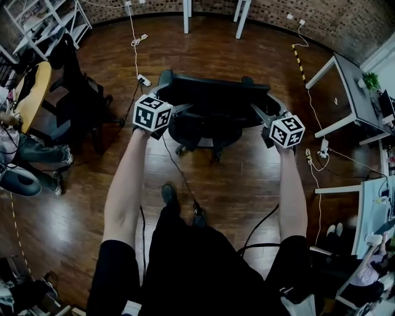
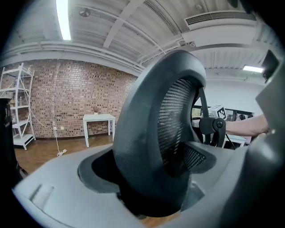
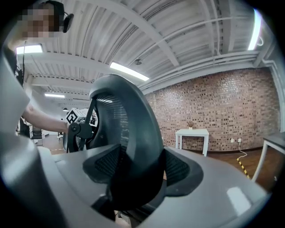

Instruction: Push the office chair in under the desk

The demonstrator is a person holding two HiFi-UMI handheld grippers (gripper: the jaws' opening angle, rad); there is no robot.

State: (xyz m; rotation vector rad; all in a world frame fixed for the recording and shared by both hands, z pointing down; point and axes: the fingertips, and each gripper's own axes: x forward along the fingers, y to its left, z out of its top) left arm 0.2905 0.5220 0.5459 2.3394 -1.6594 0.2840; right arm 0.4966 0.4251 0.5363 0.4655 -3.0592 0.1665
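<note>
A black office chair [image 1: 213, 102] stands on the wooden floor in front of me, its back towards me. My left gripper [image 1: 185, 110] holds the left edge of the backrest and my right gripper [image 1: 258, 113] the right edge. In the left gripper view the thick rim and mesh of the backrest [image 2: 147, 133] fill the gap of the left gripper [image 2: 151, 196]. The right gripper view shows the backrest rim [image 3: 129, 133] wedged the same way in the right gripper [image 3: 133, 196]. White desk legs [image 1: 186, 15] stand beyond the chair at the far edge.
Another dark chair [image 1: 74, 99] and a seated person [image 1: 31, 154] are at the left. A white desk [image 1: 345, 86] stands at the right. Cables and a power strip [image 1: 143, 79] lie on the floor left of the chair. A small white table [image 3: 192, 133] stands by the brick wall.
</note>
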